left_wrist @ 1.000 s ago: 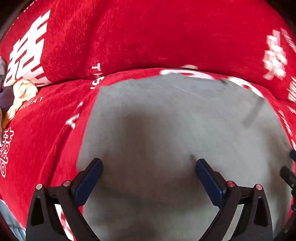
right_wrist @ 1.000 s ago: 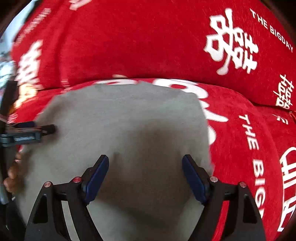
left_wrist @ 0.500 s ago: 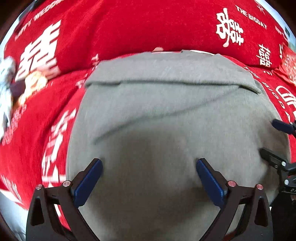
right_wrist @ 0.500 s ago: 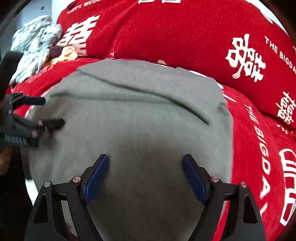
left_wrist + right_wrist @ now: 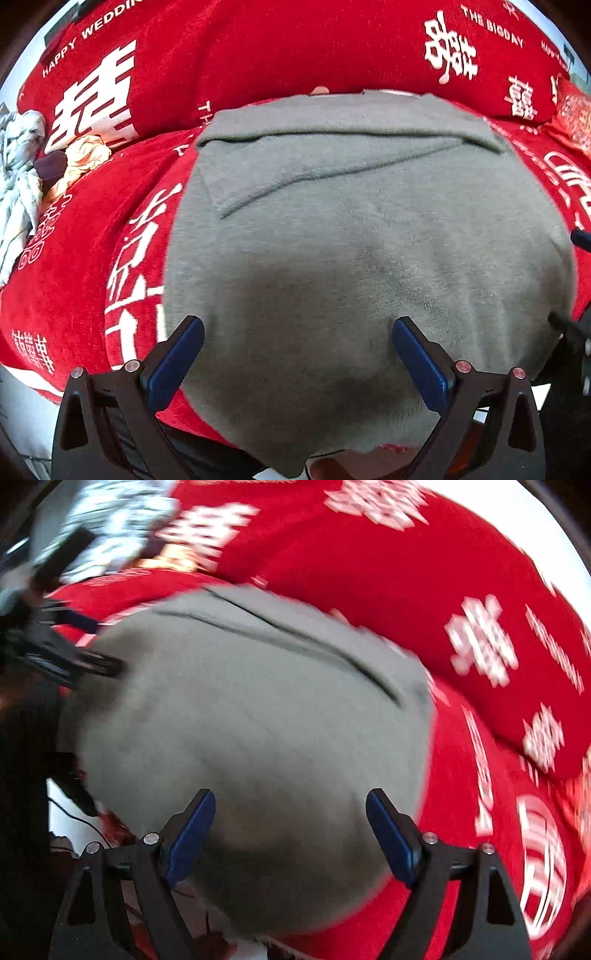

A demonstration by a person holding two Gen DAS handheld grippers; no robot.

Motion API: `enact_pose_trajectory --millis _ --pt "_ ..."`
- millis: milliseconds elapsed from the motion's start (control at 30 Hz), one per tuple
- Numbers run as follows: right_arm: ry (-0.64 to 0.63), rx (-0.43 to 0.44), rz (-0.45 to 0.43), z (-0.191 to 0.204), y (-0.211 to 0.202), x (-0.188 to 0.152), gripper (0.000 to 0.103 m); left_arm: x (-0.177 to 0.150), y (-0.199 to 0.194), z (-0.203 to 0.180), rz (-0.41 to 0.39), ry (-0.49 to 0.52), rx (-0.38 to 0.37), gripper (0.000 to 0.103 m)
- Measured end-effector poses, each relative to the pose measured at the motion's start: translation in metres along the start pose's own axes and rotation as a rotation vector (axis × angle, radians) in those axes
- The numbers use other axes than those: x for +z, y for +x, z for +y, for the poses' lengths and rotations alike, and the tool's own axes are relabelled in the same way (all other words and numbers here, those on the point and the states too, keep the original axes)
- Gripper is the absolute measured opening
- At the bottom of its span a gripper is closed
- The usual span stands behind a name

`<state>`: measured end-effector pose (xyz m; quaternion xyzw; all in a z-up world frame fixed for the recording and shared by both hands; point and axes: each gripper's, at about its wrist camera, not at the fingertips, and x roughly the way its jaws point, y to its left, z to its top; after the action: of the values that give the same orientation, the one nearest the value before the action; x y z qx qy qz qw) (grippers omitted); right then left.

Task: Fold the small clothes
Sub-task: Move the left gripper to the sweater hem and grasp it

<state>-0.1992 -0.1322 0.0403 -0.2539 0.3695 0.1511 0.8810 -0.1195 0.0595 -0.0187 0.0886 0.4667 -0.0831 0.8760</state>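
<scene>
A grey garment lies folded on a red sofa seat, with a folded layer across its far part. It also shows in the right wrist view, blurred. My left gripper is open and empty above the garment's near left part. My right gripper is open and empty above its near right part. The left gripper shows at the left edge of the right wrist view. Part of the right gripper shows at the right edge of the left wrist view.
The red sofa cover with white lettering covers seat and backrest. A pile of other clothes lies at the far left of the seat; it also shows in the right wrist view. The seat's front edge lies under the grippers.
Both grippers have pulled back and up from the garment, staying open. More of the garment and sofa shows now. The right wrist view is swinging, blurred.
</scene>
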Motion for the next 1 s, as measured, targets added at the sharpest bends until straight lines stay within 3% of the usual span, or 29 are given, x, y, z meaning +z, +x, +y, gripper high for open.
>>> enact_pose_trajectory --millis 133,233,367,467,633,700,767,833,867,900,967,1000 --pt "-0.081 0.010 0.076 0.024 0.029 0.002 0.086 -0.004 0.007 0.011 0.015 -0.047 -0.043 0.103" --pt "-0.015 0.023 0.076 0.009 0.025 -0.013 0.087 -0.014 0.001 0.036 0.026 -0.076 -0.007 0.103" --pt "0.075 -0.035 0.110 -0.015 0.008 -0.033 0.087 -0.030 -0.013 0.080 0.025 -0.215 -0.094 0.103" --pt "0.197 -0.044 0.108 -0.036 -0.007 -0.049 0.087 -0.044 -0.007 0.095 0.066 -0.304 -0.154 0.103" --pt "0.416 -0.034 0.161 -0.061 -0.004 -0.071 0.087 -0.064 0.018 0.079 0.181 -0.354 -0.242 0.103" --pt "0.469 0.005 0.205 -0.059 0.004 -0.076 0.087 -0.065 0.023 0.069 0.199 -0.378 -0.234 0.103" --pt "0.462 -0.012 0.206 -0.053 0.005 -0.077 0.086 -0.066 0.022 0.064 0.194 -0.397 -0.228 0.103" --pt "0.438 -0.009 0.209 -0.048 0.006 -0.074 0.075 -0.067 0.021 0.062 0.196 -0.408 -0.236 0.098" --pt "0.429 -0.022 0.211 -0.046 0.007 -0.073 0.061 -0.067 0.020 0.062 0.197 -0.415 -0.244 0.092" --pt "0.429 -0.023 0.209 -0.047 0.007 -0.072 0.054 -0.068 0.018 0.062 0.196 -0.419 -0.251 0.089" --pt "0.475 0.030 0.201 -0.053 0.004 -0.074 0.023 -0.069 0.013 0.061 0.192 -0.422 -0.254 0.073" --pt "0.499 0.058 0.202 -0.055 0.004 -0.077 0.019 -0.070 0.010 0.062 0.188 -0.422 -0.255 0.070"
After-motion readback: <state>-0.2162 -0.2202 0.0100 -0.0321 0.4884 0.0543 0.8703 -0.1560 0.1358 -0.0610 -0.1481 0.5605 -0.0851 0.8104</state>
